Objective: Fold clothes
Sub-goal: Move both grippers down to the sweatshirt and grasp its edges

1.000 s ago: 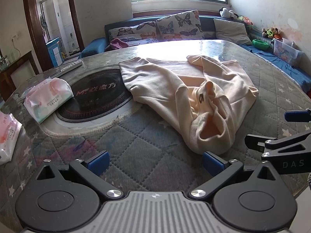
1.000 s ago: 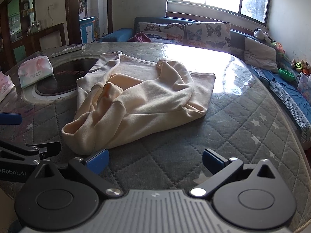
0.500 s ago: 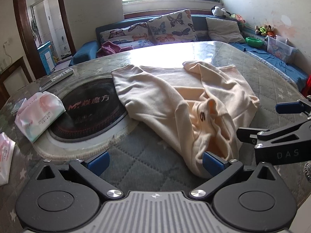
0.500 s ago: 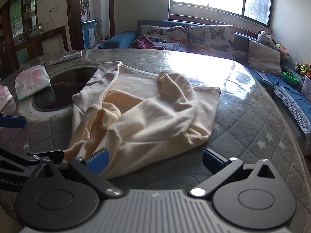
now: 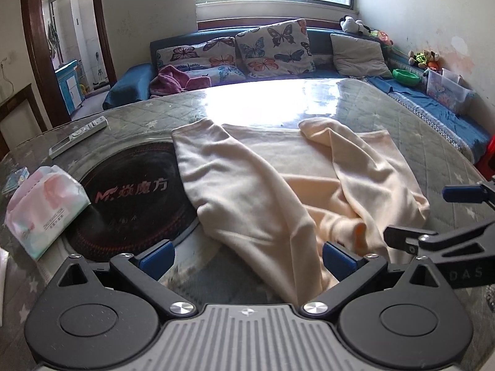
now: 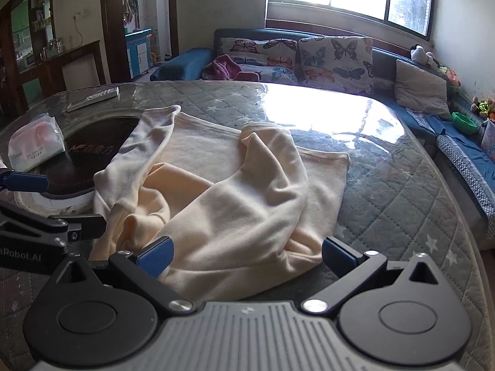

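The left tongs are spread wide and nothing is gripped; the near bunched edge of the cream garment is seen between the blue pads, though contact with the right pad cannot be judged. The right tongs are likewise spread wide and empty, with the garment's near fold lying between and just ahead of the pads.

The garment is laid crumpled on the quilted tabletop, one sleeve draped over the rim of the dark inset hotplate, the other sleeve folded across the body.

Several risks are judged likely. Several layers could be pinched together in the heaped near edge, so the garment would be lifted as a lump rather than spread. The two tongs are set close together and could be knocked against each other. The tissue pack beside the hotplate could be swept aside if the sleeve is dragged.
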{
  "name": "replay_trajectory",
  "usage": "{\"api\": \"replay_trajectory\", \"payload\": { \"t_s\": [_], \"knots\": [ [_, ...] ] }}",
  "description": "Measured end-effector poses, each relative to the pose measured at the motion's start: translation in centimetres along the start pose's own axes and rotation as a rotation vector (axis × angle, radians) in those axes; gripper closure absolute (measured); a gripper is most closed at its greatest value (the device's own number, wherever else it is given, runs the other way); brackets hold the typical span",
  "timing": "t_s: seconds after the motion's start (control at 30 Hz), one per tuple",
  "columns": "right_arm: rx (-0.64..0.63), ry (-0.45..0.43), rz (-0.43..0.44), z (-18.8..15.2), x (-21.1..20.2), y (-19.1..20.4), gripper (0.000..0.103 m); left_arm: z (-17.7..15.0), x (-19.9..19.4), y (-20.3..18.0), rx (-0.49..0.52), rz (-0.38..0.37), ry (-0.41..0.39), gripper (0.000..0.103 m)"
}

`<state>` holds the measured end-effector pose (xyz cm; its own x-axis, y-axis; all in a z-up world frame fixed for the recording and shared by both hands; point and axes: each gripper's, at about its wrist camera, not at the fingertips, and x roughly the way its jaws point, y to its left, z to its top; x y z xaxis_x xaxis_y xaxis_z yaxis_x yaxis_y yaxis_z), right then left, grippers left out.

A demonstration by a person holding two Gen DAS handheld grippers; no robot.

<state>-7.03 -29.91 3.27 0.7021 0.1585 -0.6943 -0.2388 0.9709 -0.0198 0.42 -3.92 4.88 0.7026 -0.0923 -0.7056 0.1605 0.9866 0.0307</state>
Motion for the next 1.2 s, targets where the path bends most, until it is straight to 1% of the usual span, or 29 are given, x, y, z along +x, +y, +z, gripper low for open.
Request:
{"api": "replay_trajectory", "payload": {
  "t_s": [0.13,0.23,0.4,0.53,0.63,0.67,0.73,0.87,0.93,0.97,1.03,1.1,1.13,1.2],
  "knots": [
    [-0.004,0.003,-0.007,0.7,0.6,-0.5,0.0,1.0,1.1,0.4,-0.027,-0.02,0.014,0.0],
    [0.002,0.004,-0.01,1.1,1.0,-1.0,0.0,1.8,1.6,0.2,-0.014,-0.017,0.004,0.0],
    [0.021,0.001,-0.029,1.8,1.9,-2.1,0.004,2.7,2.6,0.3,-0.013,-0.017,0.001,0.0],
    [0.022,-0.002,-0.039,3.0,2.7,-3.0,0.009,2.8,3.3,0.3,-0.01,-0.02,0.008,0.0],
    [0.027,-0.006,-0.033,3.9,3.3,-3.6,0.015,2.9,3.7,0.1,0.0,-0.021,0.01,0.0],
    [0.029,-0.008,-0.031,4.2,3.5,-3.8,0.019,2.9,3.8,0.1,0.0,-0.022,0.01,0.0],
    [0.024,-0.012,-0.019,4.9,4.1,-4.1,0.021,3.0,3.8,0.0,-0.002,-0.031,0.005,0.0],
    [0.012,-0.011,0.012,6.9,5.7,-4.3,0.038,3.1,3.2,-0.5,0.013,-0.069,-0.019,0.001],
    [0.01,-0.005,0.035,7.9,6.8,-4.5,0.043,3.0,2.5,-0.8,0.025,-0.103,-0.045,0.003],
    [0.001,-0.003,0.051,8.7,7.5,-4.4,0.047,3.0,2.2,-1.0,0.032,-0.125,-0.056,0.004],
    [-0.008,0.003,0.069,9.5,8.1,-4.2,0.049,2.8,1.7,-1.3,0.053,-0.171,-0.077,0.009],
    [-0.029,0.011,0.1,10.8,9.2,-3.7,0.051,2.5,1.3,-1.7,0.074,-0.213,-0.094,0.016],
    [-0.044,0.019,0.109,11.2,9.8,-3.4,0.052,2.4,1.1,-1.8,0.083,-0.234,-0.102,0.017],
    [-0.07,0.036,0.123,11.9,11.0,-2.7,0.054,2.2,0.9,-2.3,0.106,-0.283,-0.115,0.023]
  ]
}}
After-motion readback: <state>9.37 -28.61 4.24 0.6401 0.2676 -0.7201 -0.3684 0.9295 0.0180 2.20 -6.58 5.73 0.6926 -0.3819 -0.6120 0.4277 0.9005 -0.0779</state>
